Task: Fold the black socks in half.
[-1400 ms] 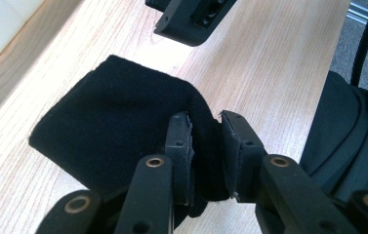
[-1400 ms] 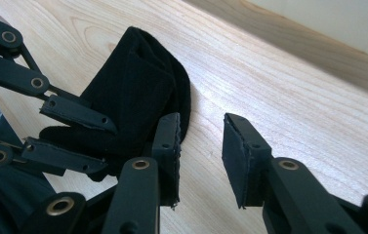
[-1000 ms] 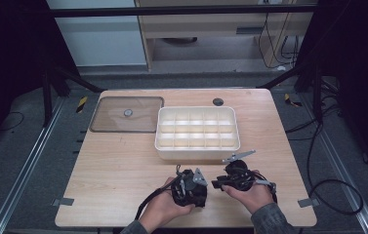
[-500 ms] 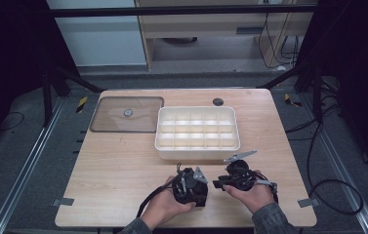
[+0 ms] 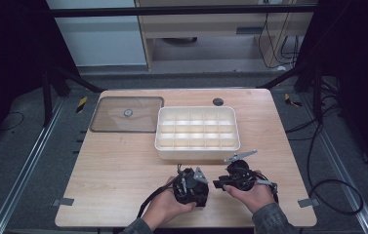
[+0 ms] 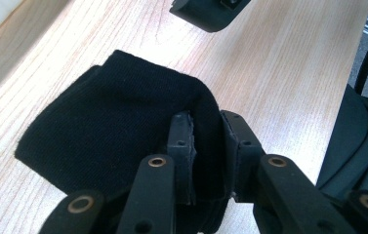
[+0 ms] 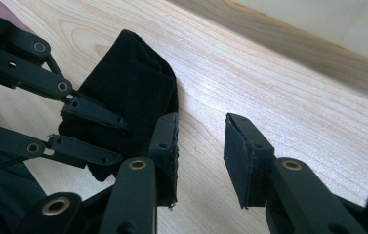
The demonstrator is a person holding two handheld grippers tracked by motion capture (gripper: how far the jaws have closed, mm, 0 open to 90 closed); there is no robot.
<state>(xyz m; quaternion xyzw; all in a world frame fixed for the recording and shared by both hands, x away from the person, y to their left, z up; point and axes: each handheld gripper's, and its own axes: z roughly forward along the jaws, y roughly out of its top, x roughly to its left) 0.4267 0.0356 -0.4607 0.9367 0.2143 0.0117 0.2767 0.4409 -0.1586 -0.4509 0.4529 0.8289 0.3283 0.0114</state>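
A folded black cloth (image 6: pixel 113 126) lies on the wooden table (image 5: pixel 123 170) near its front edge. My left gripper (image 6: pixel 206 141) is shut on one fold of it, with the fabric pinched between the pads. In the right gripper view the same cloth (image 7: pixel 132 92) sits at the left, held by the left gripper's fingers (image 7: pixel 93 129). My right gripper (image 7: pixel 201 141) stands open just beside the cloth, with bare wood between its pads. From above, the left gripper (image 5: pixel 203 187) and right gripper (image 5: pixel 218 184) are close together, each in a hand.
A white tray (image 5: pixel 198 146) with several compartments stands just behind the grippers. A clear lid (image 5: pixel 127 114) lies at the back left, and a small black disc (image 5: pixel 217 102) near the back edge. Cables trail on the floor at the right.
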